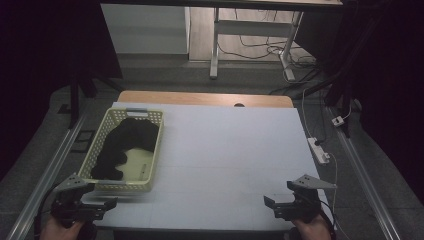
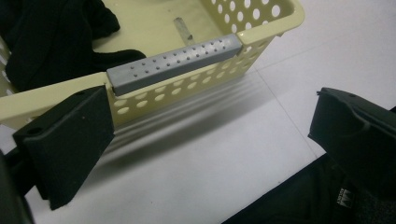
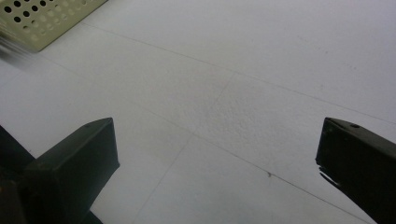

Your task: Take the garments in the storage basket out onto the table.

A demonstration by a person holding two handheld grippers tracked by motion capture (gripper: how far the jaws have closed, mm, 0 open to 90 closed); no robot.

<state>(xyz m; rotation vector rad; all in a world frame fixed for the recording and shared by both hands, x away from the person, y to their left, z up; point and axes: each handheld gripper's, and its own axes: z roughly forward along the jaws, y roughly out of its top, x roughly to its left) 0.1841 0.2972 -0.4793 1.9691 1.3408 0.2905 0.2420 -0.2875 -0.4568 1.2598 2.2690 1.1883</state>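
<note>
A cream perforated basket point(image 1: 158, 144) stands on the left of the white table point(image 1: 230, 150). A black cloth point(image 1: 125, 142) lies heaped inside it. My left gripper point(image 1: 97, 196) hovers at the table's front left corner, just short of the basket's near wall, its jaws open and empty. In the left gripper view the gripper point(image 2: 210, 140) faces the basket rim point(image 2: 46, 95) and its grey handle point(image 2: 173, 67), with the black cloth point(image 2: 51, 42) behind. My right gripper point(image 1: 279, 194) is at the front right, open over bare table. In the right gripper view its jaws point(image 3: 217, 154) hold nothing.
A basket corner point(image 3: 42, 18) shows far off in the right gripper view. Dark fabric point(image 2: 289, 205) lies below the table's front edge. A power strip point(image 1: 319, 150) and cables lie on the floor to the right. Desk legs point(image 1: 215, 45) stand beyond the table.
</note>
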